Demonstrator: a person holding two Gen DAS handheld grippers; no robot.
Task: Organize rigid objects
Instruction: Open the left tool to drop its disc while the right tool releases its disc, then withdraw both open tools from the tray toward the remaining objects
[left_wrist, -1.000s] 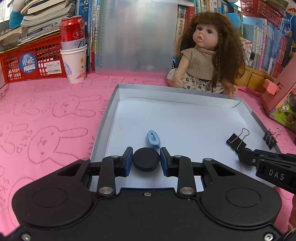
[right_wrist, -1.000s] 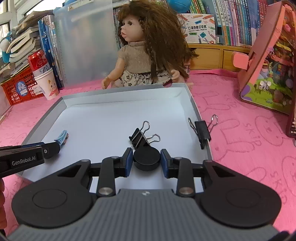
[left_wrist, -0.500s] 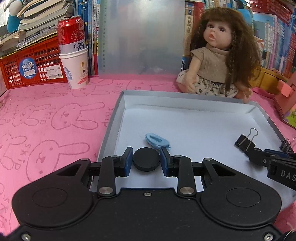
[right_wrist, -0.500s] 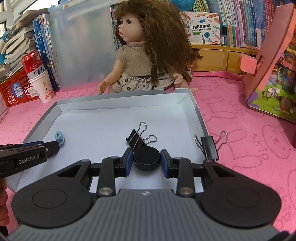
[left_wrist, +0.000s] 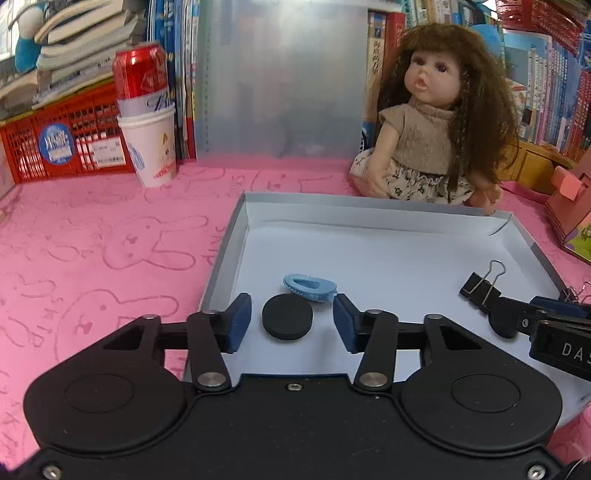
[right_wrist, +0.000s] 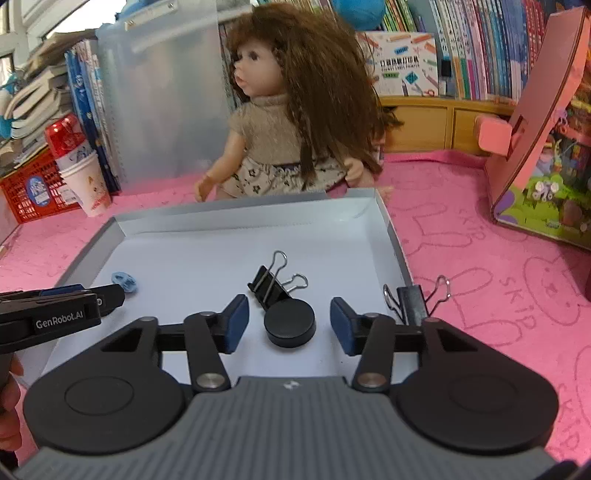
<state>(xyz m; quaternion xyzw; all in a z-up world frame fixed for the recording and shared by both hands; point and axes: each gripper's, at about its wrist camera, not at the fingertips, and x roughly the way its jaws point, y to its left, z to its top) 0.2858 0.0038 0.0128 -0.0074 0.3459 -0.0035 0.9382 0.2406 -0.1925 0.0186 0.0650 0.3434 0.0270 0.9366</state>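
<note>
Blue-padded and black-armed, the left hand-held gripper (left_wrist: 291, 321) has just been opening; its jaws now stand apart over the near left part of the tray, gripping nothing. Just past its fingertips lies a pale blue plastic clip (left_wrist: 309, 288), oval and slotted, its long axis running roughly left to right across the tray floor. The right hand-held gripper (right_wrist: 288, 325) has likewise just been widening its jaws, and nothing is pressed between its pads. A black binder clip (right_wrist: 271, 286) rests on the tray floor right ahead of it, long axis slanting toward the far left, its two wire handles lifted toward the far side and the right. A second black binder clip (right_wrist: 413, 301) sits at the tray's right wall; whether it straddles the rim or lies just outside on the cloth is hard to tell from this angle.

The tray (right_wrist: 236, 216) is a shallow rectangular cardboard lid, grey outside, white and smooth inside, holding the blue clip and the first binder clip. It lies on a counter (left_wrist: 92, 240) covered in pink cloth with rabbit outlines. Behind the tray sits a long-haired doll (left_wrist: 436, 122) in a knitted top. At far left a red can (left_wrist: 138, 79) stands inside a white paper cup (left_wrist: 149, 147), beside a red mesh basket (left_wrist: 55, 144).
</note>
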